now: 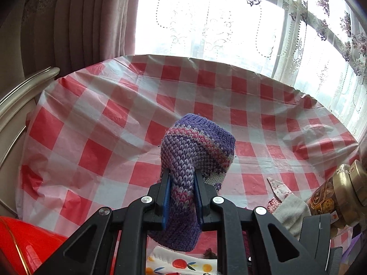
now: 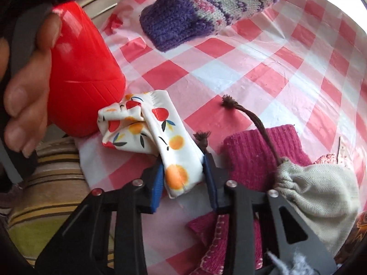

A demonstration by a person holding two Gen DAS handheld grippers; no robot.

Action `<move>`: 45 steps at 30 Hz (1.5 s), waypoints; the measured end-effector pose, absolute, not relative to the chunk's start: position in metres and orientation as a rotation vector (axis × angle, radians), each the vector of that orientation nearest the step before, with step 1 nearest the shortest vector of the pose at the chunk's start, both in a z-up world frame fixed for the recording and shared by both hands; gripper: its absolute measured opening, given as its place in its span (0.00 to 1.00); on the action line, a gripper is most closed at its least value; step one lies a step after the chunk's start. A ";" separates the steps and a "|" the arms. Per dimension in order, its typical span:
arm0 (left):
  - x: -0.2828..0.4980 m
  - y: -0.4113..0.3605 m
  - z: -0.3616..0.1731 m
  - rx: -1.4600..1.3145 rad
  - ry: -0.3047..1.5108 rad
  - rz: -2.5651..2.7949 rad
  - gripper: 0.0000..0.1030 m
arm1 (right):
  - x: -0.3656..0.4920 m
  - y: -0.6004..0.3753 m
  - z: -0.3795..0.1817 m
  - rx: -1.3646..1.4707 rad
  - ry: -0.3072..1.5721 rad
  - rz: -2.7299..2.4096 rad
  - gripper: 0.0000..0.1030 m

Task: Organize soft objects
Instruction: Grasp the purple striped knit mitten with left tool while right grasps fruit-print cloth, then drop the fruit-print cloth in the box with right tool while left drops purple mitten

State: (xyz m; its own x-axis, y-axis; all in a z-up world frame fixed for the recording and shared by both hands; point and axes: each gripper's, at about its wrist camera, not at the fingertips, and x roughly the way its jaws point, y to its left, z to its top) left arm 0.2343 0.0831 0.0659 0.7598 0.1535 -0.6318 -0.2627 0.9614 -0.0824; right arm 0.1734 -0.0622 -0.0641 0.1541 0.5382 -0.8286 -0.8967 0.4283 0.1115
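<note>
Purple knit: clamped in the left hand-held gripper (image 1: 182, 183), the purple knitted piece (image 1: 197, 146) sits pinched across its narrow middle, the bulk flopping forward past the tips and a tail hanging below the jaws. Held up off the checked surface (image 1: 96, 123), I'd say, so it can be carried clear of the pile.

Left pose: pointing level across the cloth toward the window, jaws narrow and vertical on either side of the wool, blue pads (image 1: 166, 197) pressed right into the stitches.

Red container: glossy red container (image 2: 84, 78) at the left edge, touching the fruit-print cloth; probably where the soft things are bound, though I can't see an opening.

Fruit cloth: the fruit-print cloth (image 2: 158, 137), folded into a strip, lies on the surface with its near end between the fingers of the right hand-held gripper (image 2: 183, 176). Jaws close to both sides of it, looks like a grip, and the far end is bunched against the container.

Right pose: angled downward, low over the surface, approaching the cloth lengthwise along the fold.

Magenta knit: magenta knitted piece (image 2: 254, 158) flat just right of the gripper, partly under it.

Drawstring pouch: grey drawstring pouch (image 2: 318, 188) resting on the magenta knit, brown cord trailing away across the checks. Both waiting, by my reckoning.

Jar: gold-lidded jar (image 1: 339, 192) tipped at the far right.
</note>
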 end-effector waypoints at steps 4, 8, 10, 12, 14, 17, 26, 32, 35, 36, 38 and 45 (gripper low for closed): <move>0.226 0.082 0.077 -0.179 0.645 0.228 0.18 | 0.170 -0.077 -0.049 -0.429 0.920 1.056 0.32; 0.209 0.077 0.100 -0.190 0.593 0.216 0.18 | 0.166 -0.114 -0.019 -0.341 0.897 1.012 0.32; 0.200 0.071 0.111 -0.194 0.571 0.199 0.18 | 0.158 -0.143 0.002 -0.317 0.869 0.968 0.32; 0.190 0.062 0.119 -0.200 0.553 0.173 0.18 | 0.146 -0.179 0.024 -0.292 0.845 0.925 0.32; 0.180 0.051 0.123 -0.208 0.544 0.141 0.18 | 0.135 -0.222 0.045 -0.265 0.826 0.854 0.32; 0.169 0.030 0.124 -0.222 0.553 0.081 0.18 | 0.114 -0.302 0.071 -0.207 0.809 0.694 0.32; 0.134 -0.060 0.122 -0.230 0.616 -0.155 0.18 | 0.032 -0.506 0.055 0.011 0.924 0.180 0.32; 0.113 -0.139 0.105 -0.228 0.731 -0.365 0.18 | -0.014 -0.582 -0.002 0.065 1.064 -0.013 0.32; 0.103 -0.171 0.099 -0.212 0.781 -0.432 0.18 | -0.027 -0.609 -0.023 0.116 1.106 -0.068 0.32; 0.099 -0.182 0.097 -0.208 0.796 -0.453 0.18 | -0.029 -0.612 -0.029 0.123 1.119 -0.082 0.32; 0.092 -0.198 0.096 -0.200 0.823 -0.494 0.18 | -0.032 -0.616 -0.046 0.119 1.147 -0.111 0.32; 0.076 -0.256 0.093 -0.111 0.898 -0.588 0.18 | -0.043 -0.616 -0.097 0.142 1.290 -0.048 0.43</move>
